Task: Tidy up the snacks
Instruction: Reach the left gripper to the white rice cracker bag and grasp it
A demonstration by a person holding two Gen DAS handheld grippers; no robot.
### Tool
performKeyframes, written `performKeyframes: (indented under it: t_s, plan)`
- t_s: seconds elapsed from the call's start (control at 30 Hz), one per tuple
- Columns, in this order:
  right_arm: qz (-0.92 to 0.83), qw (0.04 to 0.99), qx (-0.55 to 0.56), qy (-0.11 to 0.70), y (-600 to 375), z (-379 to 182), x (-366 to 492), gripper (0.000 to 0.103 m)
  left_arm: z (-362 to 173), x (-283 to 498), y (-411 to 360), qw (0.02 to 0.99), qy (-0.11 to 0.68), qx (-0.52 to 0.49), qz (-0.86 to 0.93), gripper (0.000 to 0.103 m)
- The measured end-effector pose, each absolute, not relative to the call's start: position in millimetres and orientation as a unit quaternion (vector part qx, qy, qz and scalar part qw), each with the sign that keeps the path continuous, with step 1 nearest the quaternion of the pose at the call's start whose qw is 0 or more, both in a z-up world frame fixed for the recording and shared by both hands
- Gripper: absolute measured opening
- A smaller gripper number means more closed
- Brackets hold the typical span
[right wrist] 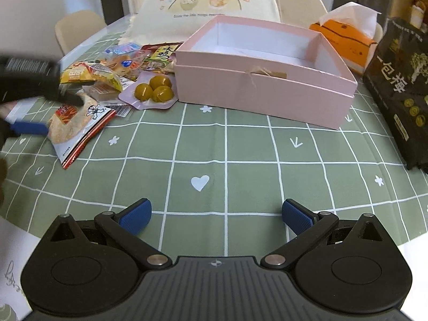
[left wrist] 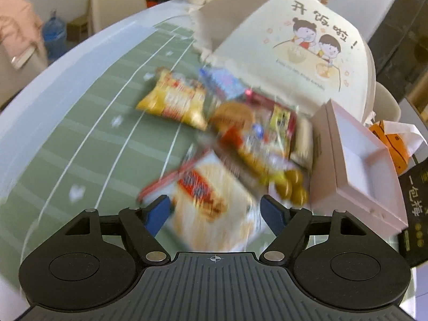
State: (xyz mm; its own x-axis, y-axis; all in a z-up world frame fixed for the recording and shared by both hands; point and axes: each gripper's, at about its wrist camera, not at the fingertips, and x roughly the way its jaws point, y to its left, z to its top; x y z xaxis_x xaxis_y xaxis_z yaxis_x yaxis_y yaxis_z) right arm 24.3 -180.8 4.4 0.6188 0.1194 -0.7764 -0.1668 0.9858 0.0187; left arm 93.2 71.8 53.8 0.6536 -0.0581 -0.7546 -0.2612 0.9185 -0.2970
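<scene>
A pile of snack packets [right wrist: 125, 64] lies on the green checked tablecloth, left of an open pink box [right wrist: 267, 91] that shows empty. My left gripper [left wrist: 215, 211] is open, its blue fingers either side of a white rice-cracker packet [left wrist: 211, 203]; that view is blurred. The same packet [right wrist: 77, 125] and the left gripper's blue finger [right wrist: 29, 127] show at the left of the right wrist view. A yellow chip bag [left wrist: 174, 99] and a pack of round yellow-green sweets [right wrist: 152, 92] lie in the pile. My right gripper [right wrist: 216, 215] is open and empty above bare cloth.
An orange tissue box [right wrist: 345, 40] and a black printed bag [right wrist: 401, 88] stand right of the pink box. A cream chair back with a cartoon cushion [right wrist: 208, 2] is behind the table. A white paper [right wrist: 10, 264] lies at the near left edge.
</scene>
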Motion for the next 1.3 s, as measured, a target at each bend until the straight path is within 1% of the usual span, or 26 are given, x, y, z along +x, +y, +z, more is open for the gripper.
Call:
performKeyframes:
  t_s: [0.1, 0.13, 0.17, 0.2, 0.27, 0.37, 0.47, 0.57, 0.63, 0.73, 0.77, 0.9, 1.0, 1.1, 1.23, 1.27, 1.3]
  plan:
    - [0.077, 0.904, -0.026, 0.420, -181.2, 5.0, 20.6, 0.103, 50.4, 113.7, 64.1, 0.891, 0.432, -0.133, 0.049, 0.078]
    - [0.077, 0.904, -0.026, 0.419, -181.2, 5.5, 20.4, 0.103, 47.5, 117.7, 62.9, 0.886, 0.445, -0.119, 0.044, 0.080]
    - [0.078, 0.904, -0.027, 0.419, -181.4, 6.0, 20.0, 0.103, 47.2, 117.0, 63.2, 0.887, 0.447, -0.112, 0.038, 0.081]
    - [0.080, 0.904, -0.029, 0.420, -181.6, 6.4, 21.3, 0.103, 47.8, 115.2, 66.3, 0.885, 0.450, -0.114, 0.026, 0.080]
    - [0.083, 0.904, -0.030, 0.417, -181.8, 6.6, 21.0, 0.103, 48.4, 108.3, 73.3, 0.877, 0.461, -0.134, 0.008, 0.078]
    - [0.084, 0.911, -0.029, 0.403, -182.5, 5.3, 16.2, 0.103, 53.5, 86.5, 91.8, 0.871, 0.464, -0.160, 0.021, 0.069]
    - [0.084, 0.914, -0.027, 0.396, -182.8, 4.3, 14.3, 0.103, 56.2, 70.5, 109.1, 0.850, 0.476, -0.220, 0.035, 0.068]
    - [0.084, 0.916, -0.027, 0.392, -182.1, 4.1, 14.5, 0.103, 51.2, 74.1, 113.9, 0.817, 0.496, -0.293, 0.026, 0.068]
    - [0.085, 0.916, -0.027, 0.392, -181.3, 4.3, 15.7, 0.103, 47.9, 83.7, 108.7, 0.813, 0.494, -0.307, 0.024, 0.068]
    - [0.086, 0.916, -0.028, 0.391, -181.8, 4.4, 15.0, 0.103, 44.2, 102.8, 97.2, 0.817, 0.493, -0.298, 0.036, 0.069]
    - [0.086, 0.916, -0.027, 0.390, -182.0, 4.2, 14.3, 0.103, 44.0, 108.1, 92.6, 0.823, 0.489, -0.288, 0.035, 0.071]
    - [0.084, 0.919, -0.026, 0.385, -182.1, 3.9, 10.1, 0.103, 46.8, 123.8, 67.2, 0.850, 0.484, -0.205, 0.029, 0.074]
    - [0.085, 0.920, -0.025, 0.382, -182.9, 3.7, 8.8, 0.103, 45.7, 130.9, 59.4, 0.857, 0.477, -0.193, 0.032, 0.076]
    - [0.086, 0.920, -0.026, 0.381, -183.0, 3.5, 8.7, 0.103, 44.4, 139.5, 52.3, 0.864, 0.472, -0.169, 0.038, 0.083]
    - [0.095, 0.917, -0.030, 0.386, -183.6, 4.7, 11.7, 0.103, 40.8, 146.5, 43.6, 0.872, 0.464, -0.153, 0.040, 0.088]
    - [0.101, 0.914, -0.034, 0.392, -183.2, 6.9, 15.0, 0.102, 39.4, 147.9, 40.7, 0.876, 0.460, -0.139, 0.039, 0.091]
    - [0.107, 0.911, -0.044, 0.396, -182.0, 12.2, 19.9, 0.095, 38.4, 149.4, 38.1, 0.879, 0.458, -0.124, 0.036, 0.092]
